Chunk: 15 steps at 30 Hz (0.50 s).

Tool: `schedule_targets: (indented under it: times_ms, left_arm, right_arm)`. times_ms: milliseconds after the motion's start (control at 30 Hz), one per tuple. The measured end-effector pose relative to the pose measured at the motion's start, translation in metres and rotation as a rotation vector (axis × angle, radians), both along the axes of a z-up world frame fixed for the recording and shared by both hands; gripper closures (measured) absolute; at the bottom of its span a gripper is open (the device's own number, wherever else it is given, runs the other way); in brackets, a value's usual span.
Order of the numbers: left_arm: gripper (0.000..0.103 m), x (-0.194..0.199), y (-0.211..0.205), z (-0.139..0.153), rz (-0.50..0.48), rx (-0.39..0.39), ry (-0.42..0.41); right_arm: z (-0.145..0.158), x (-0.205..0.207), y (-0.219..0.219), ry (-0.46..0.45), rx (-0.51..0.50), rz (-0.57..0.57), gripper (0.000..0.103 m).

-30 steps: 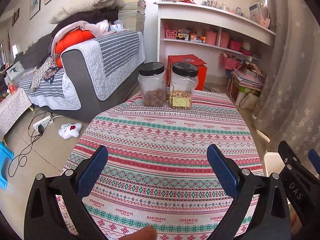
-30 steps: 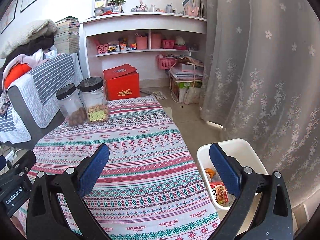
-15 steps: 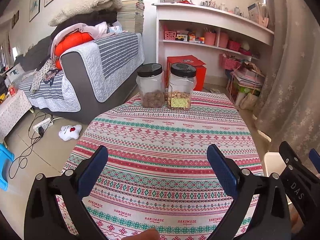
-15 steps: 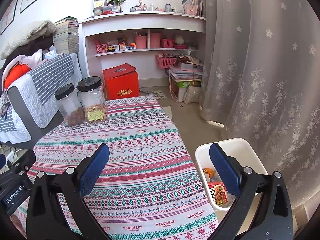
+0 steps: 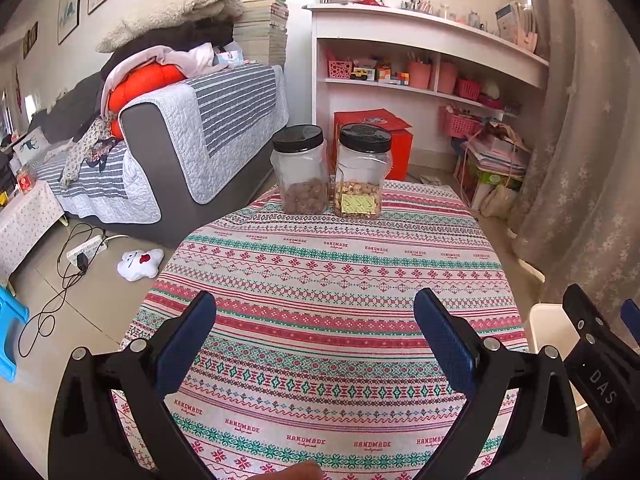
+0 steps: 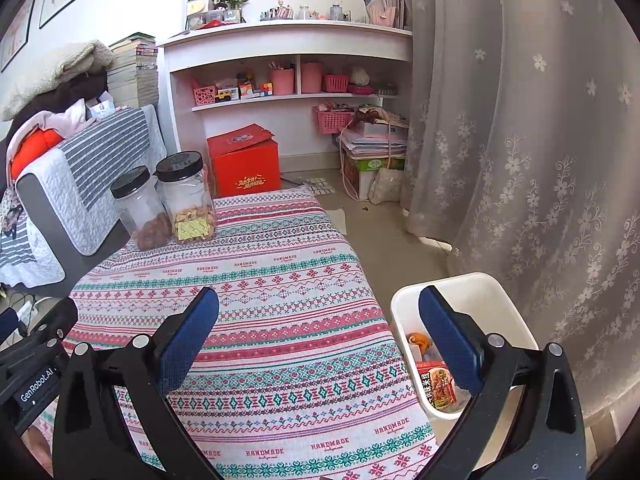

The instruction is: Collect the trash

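Both tongs hang released over the surface (image 5: pixel 328 280), gripping nothing: the left tongs (image 5: pixel 316 320) and the right tongs (image 6: pixel 320 320). The white bin (image 6: pixel 472 292) stands on the floor just beside the surface's right edge, mouth upward. In the bin a red packet (image 6: pixel 436 384) lies long axis toward the tongs, beside an orange peel (image 6: pixel 420 340). Two jars (image 5: pixel 332 172) stand upright at the surface's far edge.

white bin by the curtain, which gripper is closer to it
Right. The right gripper hovers at the table edge beside the white bin; the left gripper sits farther left over the tablecloth.
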<state>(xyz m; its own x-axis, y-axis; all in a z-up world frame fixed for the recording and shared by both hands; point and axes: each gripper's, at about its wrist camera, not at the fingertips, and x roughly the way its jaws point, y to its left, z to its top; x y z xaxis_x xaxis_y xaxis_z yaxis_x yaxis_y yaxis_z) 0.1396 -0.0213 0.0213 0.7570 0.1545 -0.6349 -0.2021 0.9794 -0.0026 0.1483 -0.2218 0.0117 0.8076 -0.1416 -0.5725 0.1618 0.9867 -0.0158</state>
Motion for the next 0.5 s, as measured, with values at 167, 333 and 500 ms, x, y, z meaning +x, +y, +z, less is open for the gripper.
schedule_targets:
  times_ms: [167,333,500]
  left_arm:
    - [0.007,-0.0015,-0.0013,0.0007,-0.009,-0.001,-0.003]
    - [0.007,-0.0013,0.0010,0.0011,-0.014,-0.018,0.002]
    - [0.007,-0.0018,-0.0006,0.0015,-0.019,-0.013,0.003]
  right_arm:
    - [-0.0023,0.0026,0.0018,0.007,0.002,-0.001,0.007]
    - [-0.0012,0.0017,0.0040,-0.002,-0.001,0.004,0.007]
    - [-0.0009,0.0016,0.0038,0.000,0.002,0.005,0.007]
